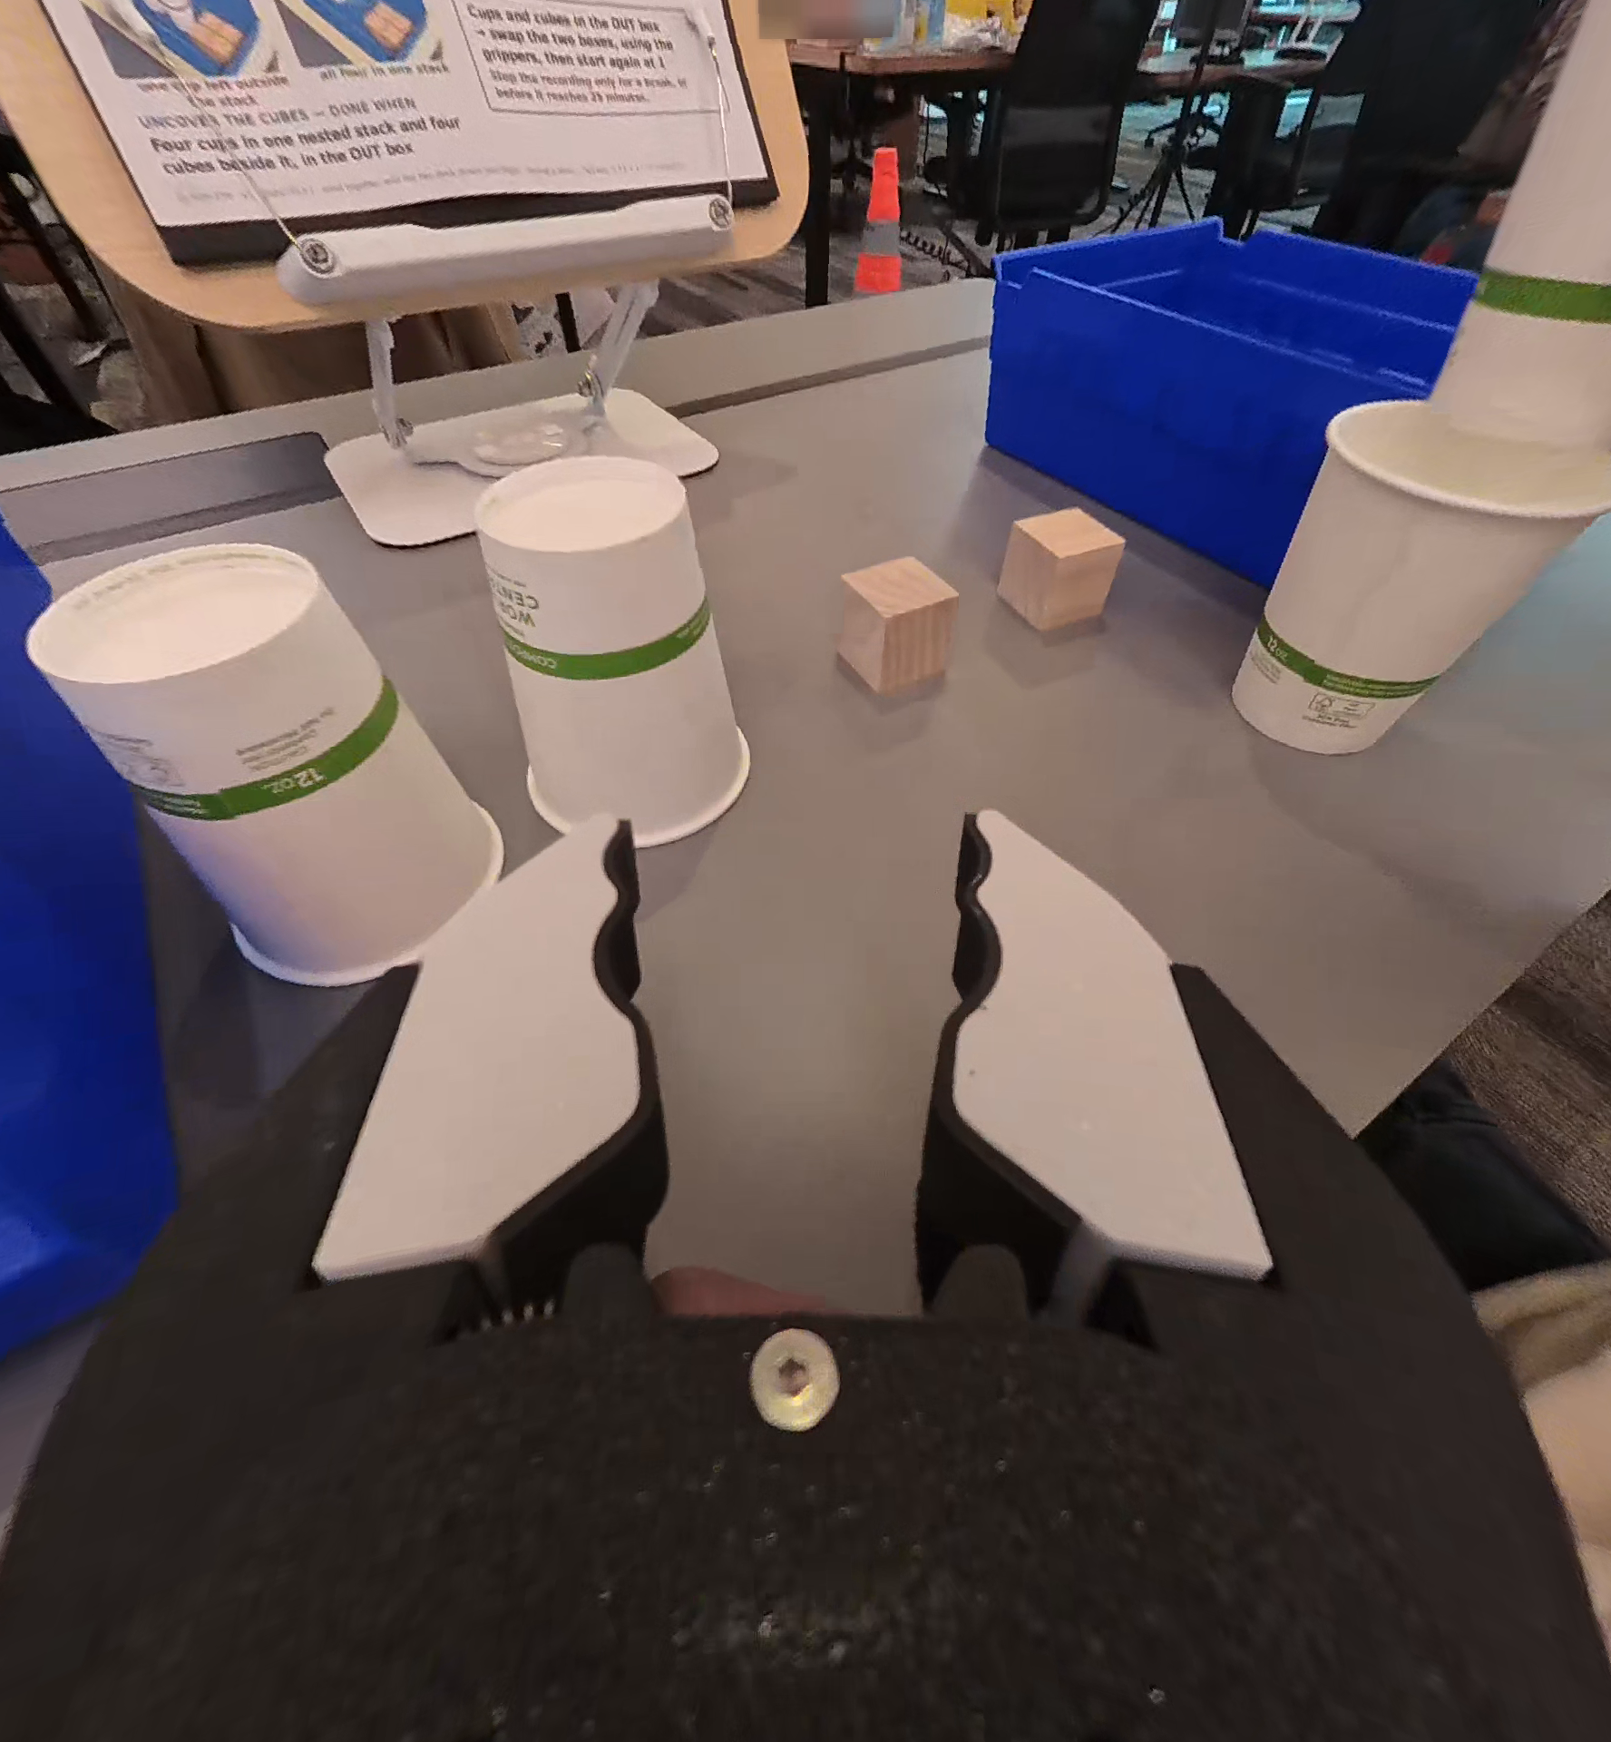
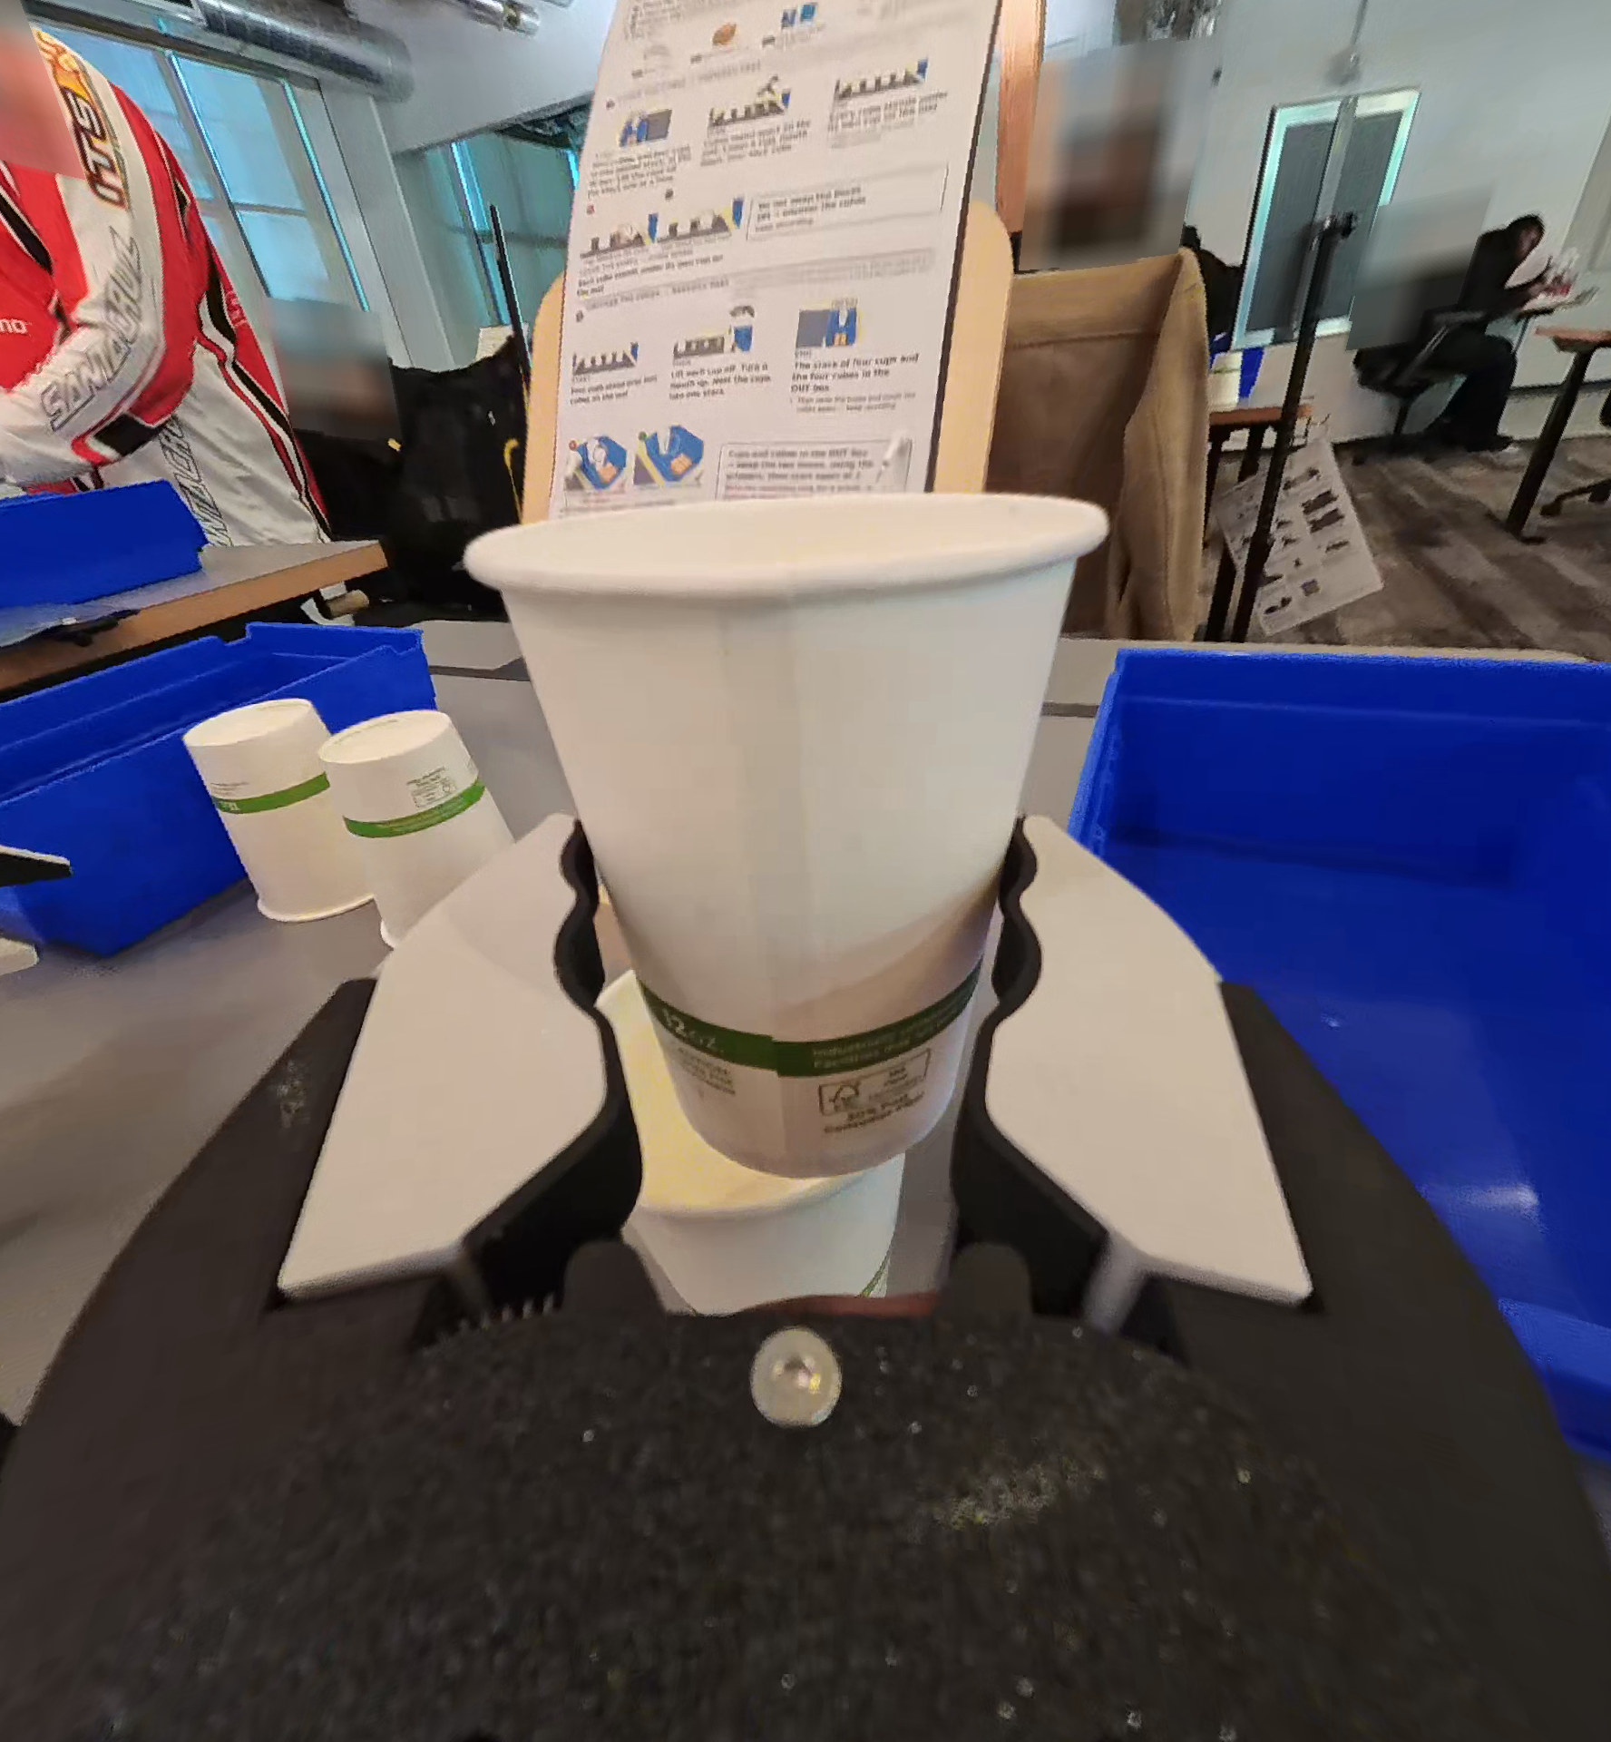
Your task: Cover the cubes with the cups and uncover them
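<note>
Over the grey counter (image 2: 76, 1084) the right claw (image 2: 797, 943) clamps a light, crushable white paper cup (image 2: 792, 782) low on its wall, seemingly above another upright cup (image 2: 764, 1244); the left claw (image 1: 797, 886) gapes empty.

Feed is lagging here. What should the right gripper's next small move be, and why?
Probably lower the held cup straight down: the right gripper has it mouth-up, base just above the upright cup on the table, ready to nest. The left gripper is open and idle.
</note>
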Tool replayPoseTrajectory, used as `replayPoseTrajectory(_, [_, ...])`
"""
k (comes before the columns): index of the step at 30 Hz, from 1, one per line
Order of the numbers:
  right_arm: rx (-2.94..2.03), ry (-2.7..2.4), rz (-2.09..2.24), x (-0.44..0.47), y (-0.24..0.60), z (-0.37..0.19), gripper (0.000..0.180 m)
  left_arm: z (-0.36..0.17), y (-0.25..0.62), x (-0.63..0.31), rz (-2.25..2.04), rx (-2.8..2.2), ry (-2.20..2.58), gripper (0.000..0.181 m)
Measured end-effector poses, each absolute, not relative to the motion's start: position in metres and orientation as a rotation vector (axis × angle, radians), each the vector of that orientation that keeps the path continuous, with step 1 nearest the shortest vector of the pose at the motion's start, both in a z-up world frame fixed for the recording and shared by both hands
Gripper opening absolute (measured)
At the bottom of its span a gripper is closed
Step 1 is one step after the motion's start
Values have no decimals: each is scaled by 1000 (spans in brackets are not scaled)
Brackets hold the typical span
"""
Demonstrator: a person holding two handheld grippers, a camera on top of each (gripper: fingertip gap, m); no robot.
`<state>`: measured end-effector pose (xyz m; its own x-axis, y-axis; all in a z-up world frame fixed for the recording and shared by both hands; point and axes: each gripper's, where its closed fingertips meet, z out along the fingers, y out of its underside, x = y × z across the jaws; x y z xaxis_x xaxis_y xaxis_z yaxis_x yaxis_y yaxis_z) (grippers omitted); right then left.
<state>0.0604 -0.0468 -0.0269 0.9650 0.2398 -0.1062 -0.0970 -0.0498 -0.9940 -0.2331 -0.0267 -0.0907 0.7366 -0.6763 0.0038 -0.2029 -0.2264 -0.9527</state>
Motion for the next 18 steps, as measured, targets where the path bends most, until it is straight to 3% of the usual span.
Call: replayPoseTrajectory(18, [-1737,-256,368,30,-33,-40,82,-106,-32,-223,-503,-1810,757,62])
